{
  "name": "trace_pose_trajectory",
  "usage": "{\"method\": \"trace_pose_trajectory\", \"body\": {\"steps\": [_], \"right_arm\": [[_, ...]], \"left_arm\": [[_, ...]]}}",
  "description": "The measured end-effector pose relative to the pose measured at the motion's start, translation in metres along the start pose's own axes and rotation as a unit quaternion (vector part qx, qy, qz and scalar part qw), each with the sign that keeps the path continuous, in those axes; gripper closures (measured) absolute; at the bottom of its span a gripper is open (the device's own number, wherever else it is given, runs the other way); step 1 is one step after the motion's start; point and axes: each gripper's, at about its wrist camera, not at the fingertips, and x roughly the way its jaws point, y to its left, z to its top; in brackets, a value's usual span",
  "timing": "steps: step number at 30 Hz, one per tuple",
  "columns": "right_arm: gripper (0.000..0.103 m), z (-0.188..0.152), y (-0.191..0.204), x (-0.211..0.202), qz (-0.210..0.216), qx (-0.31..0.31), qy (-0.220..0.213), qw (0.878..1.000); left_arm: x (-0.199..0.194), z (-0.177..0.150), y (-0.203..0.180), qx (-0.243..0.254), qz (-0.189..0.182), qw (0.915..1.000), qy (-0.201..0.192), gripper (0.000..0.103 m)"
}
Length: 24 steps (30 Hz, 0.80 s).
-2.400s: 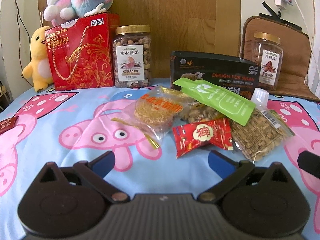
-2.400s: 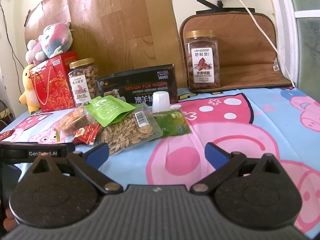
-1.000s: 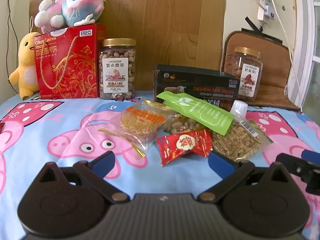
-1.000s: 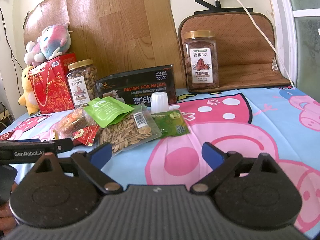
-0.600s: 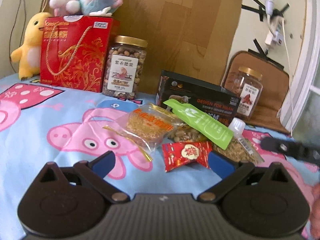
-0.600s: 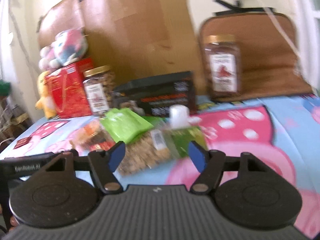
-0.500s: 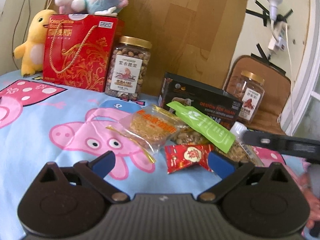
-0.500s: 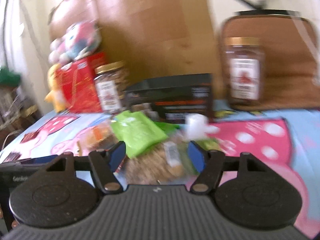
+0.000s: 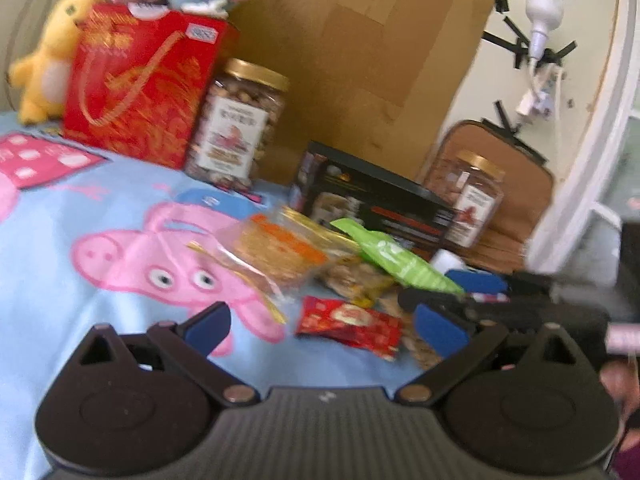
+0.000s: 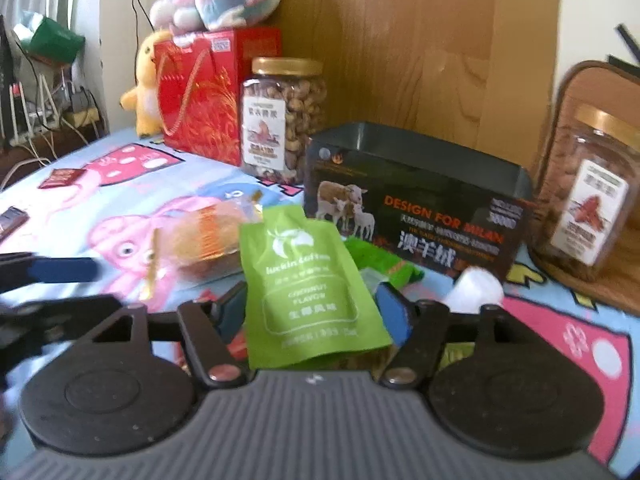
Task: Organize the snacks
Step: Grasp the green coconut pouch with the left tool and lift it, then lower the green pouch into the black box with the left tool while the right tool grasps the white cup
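Both handheld grippers are matte black, with ribbed bodies, round pivot discs, silver rivets and blue-padded fingers (image 9: pixel 208 326).

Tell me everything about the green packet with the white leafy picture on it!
The green packet is a flat, shiny plastic-looking pouch with a narrower top, a white logo, the words "luckin coffee" and "coconut flavor". It lies tilted on top of the other snack bags on the pig-patterned cloth, in front of the black box. Its lower part sits between the right gripper's blue pads; whether they press on it is unclear. It looks sealed.
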Motion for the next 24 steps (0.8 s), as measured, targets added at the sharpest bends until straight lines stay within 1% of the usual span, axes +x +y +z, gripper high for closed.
{"method": "trace_pose_trajectory", "body": {"steps": [1, 2, 4, 5, 6, 7, 8, 9, 10, 11, 12, 13, 15, 18, 21, 24], "right_arm": [[0.033, -0.006, 0.004, -0.012, -0.004, 0.002, -0.006, 1.0], [0.033, -0.012, 0.008, -0.022, -0.006, 0.006, -0.01, 1.0], [0.033, -0.027, 0.014, -0.036, -0.015, 0.02, -0.009, 1.0], [0.033, -0.032, 0.015, -0.036, -0.017, 0.026, -0.008, 0.999], [0.033, -0.038, 0.017, -0.037, -0.018, 0.032, -0.009, 0.999], [0.033, -0.043, 0.02, -0.039, -0.02, 0.037, -0.014, 0.999], [0.033, -0.046, 0.021, -0.041, -0.021, 0.044, -0.02, 0.999], [0.033, -0.049, 0.022, -0.043, -0.019, 0.052, -0.026, 0.998], [0.033, -0.05, 0.023, -0.044, -0.016, 0.061, -0.031, 0.998], [0.033, -0.05, 0.024, -0.044, -0.014, 0.067, -0.034, 0.997], [0.033, -0.05, 0.026, -0.044, -0.015, 0.067, -0.038, 0.997], [0.033, -0.05, 0.028, -0.043, -0.021, 0.063, -0.041, 0.997], [0.033, -0.049, 0.03, -0.044, -0.028, 0.06, -0.042, 0.997], [0.033, -0.041, 0.026, -0.051, -0.026, 0.058, -0.065, 0.996], [0.033, -0.02, 0.025, -0.054, -0.042, 0.011, -0.101, 0.994], [0.033, 0.012, 0.009, -0.04, -0.054, -0.021, -0.118, 0.991]], "left_arm": [[0.0, 0.002, 0.0, -0.011, -0.023, 0.9996, 0.008, 0.002], [0.001, 0.004, 0.0, -0.03, -0.056, 0.9977, 0.023, 0.003], [0.007, 0.006, 0.0, -0.068, -0.106, 0.9904, 0.057, 0.008], [0.013, 0.007, 0.0, -0.09, -0.128, 0.9845, 0.078, 0.013], [0.019, 0.007, 0.0, -0.104, -0.14, 0.9802, 0.094, 0.022], [0.026, 0.008, -0.001, -0.114, -0.148, 0.9763, 0.11, 0.026], [0.033, 0.007, -0.002, -0.118, -0.149, 0.9741, 0.123, 0.033], [0.038, 0.007, -0.004, -0.12, -0.147, 0.9727, 0.133, 0.043], [0.043, 0.005, -0.006, -0.121, -0.147, 0.9715, 0.141, 0.049], [0.047, 0.004, -0.008, -0.123, -0.148, 0.97, 0.149, 0.062], [0.05, 0.003, -0.012, -0.122, -0.151, 0.9688, 0.155, 0.072], [0.05, 0.004, -0.015, -0.118, -0.152, 0.969, 0.155, 0.076], [0.047, 0.009, -0.022, -0.106, -0.143, 0.9725, 0.151, 0.076], [0.041, 0.027, -0.03, -0.096, -0.153, 0.9744, 0.133, 0.076], [0.045, 0.061, -0.041, -0.076, -0.162, 0.9773, 0.113, 0.076], [0.066, 0.099, -0.048, -0.072, -0.162, 0.9791, 0.1, 0.076]]}}
